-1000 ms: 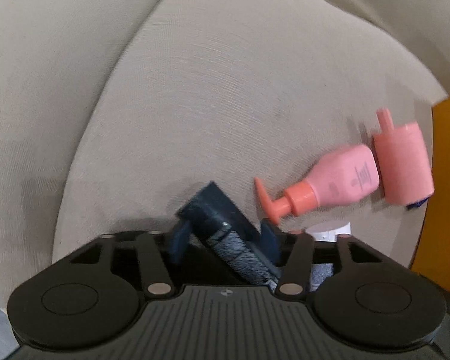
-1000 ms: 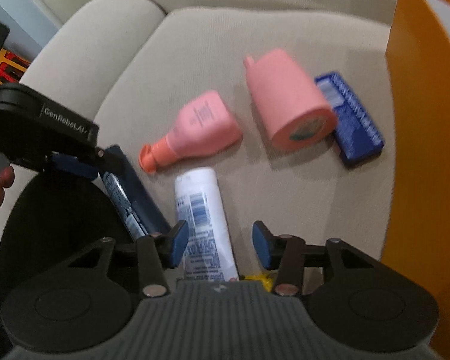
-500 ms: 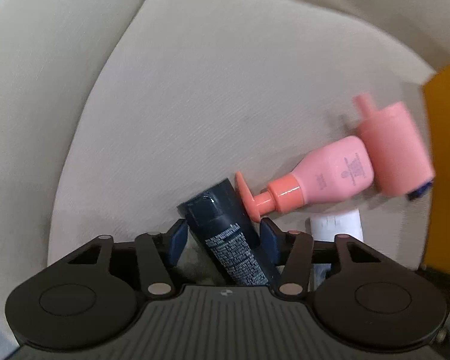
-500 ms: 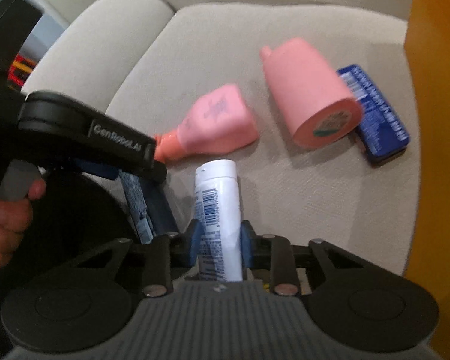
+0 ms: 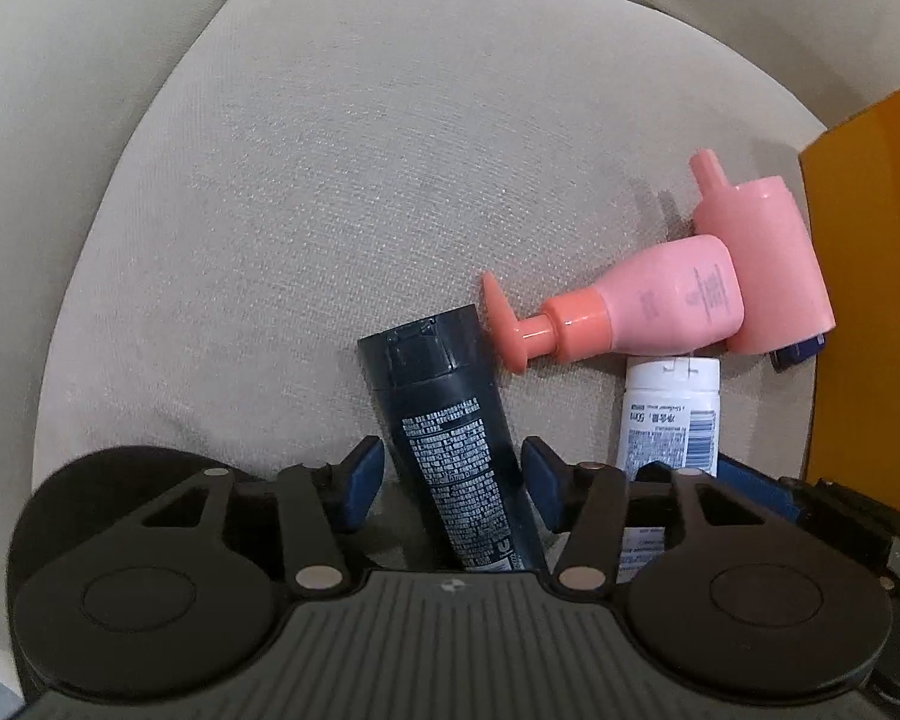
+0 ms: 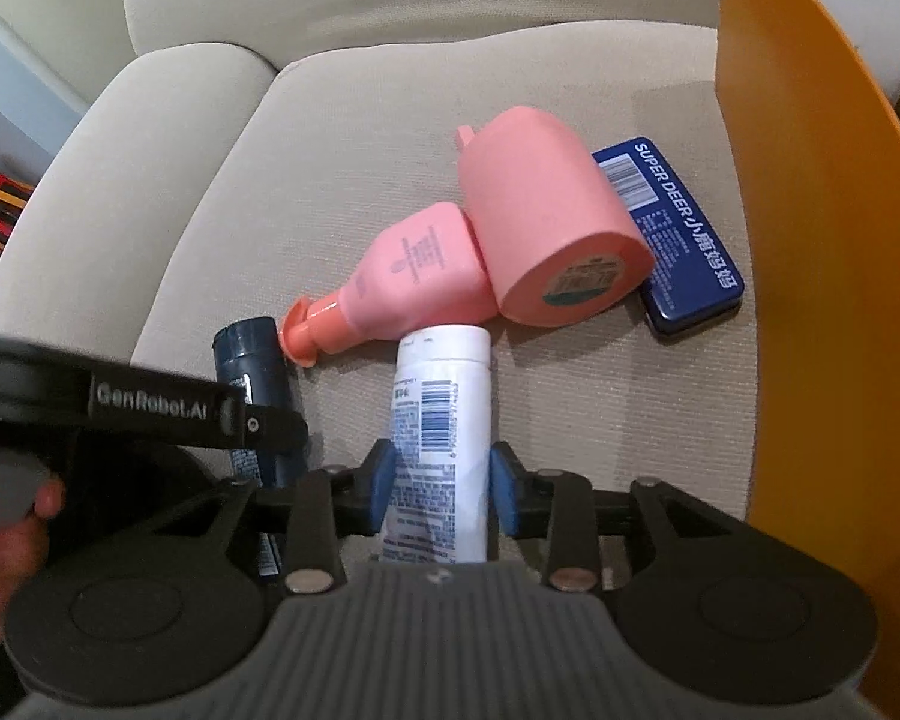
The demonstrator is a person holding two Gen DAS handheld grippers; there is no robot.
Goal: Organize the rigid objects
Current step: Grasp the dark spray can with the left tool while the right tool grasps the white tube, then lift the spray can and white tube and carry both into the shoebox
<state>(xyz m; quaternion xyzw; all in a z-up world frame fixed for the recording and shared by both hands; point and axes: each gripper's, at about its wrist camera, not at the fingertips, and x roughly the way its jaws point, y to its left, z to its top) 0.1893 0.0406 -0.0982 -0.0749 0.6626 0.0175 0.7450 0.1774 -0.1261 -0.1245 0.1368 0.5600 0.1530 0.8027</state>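
Note:
A dark navy bottle (image 5: 444, 420) lies on the beige seat cushion (image 5: 330, 180), cap pointing away, with my left gripper (image 5: 453, 474) shut on its body. My right gripper (image 6: 443, 480) is closed on a white bottle (image 6: 438, 414) with a barcode, and its jaws are opening while the pads still meet the sides. The white bottle's cap touches a pink pump bottle (image 6: 414, 282). Beside that lie a larger pink bottle (image 6: 546, 222) and a blue tin (image 6: 684, 240). In the right wrist view the dark bottle (image 6: 252, 354) sits left of the pump head.
An orange box wall (image 6: 810, 240) stands along the cushion's right edge. The sofa's armrest (image 6: 120, 150) rises at the left and the backrest lies beyond. A person's hand (image 6: 6, 540) holds the left gripper's handle at the lower left.
Both grippers closed around their bottles and carried them toward the pink items. The dark bottle's cap now sits by the pump head, and the white bottle's cap meets the pump bottle.

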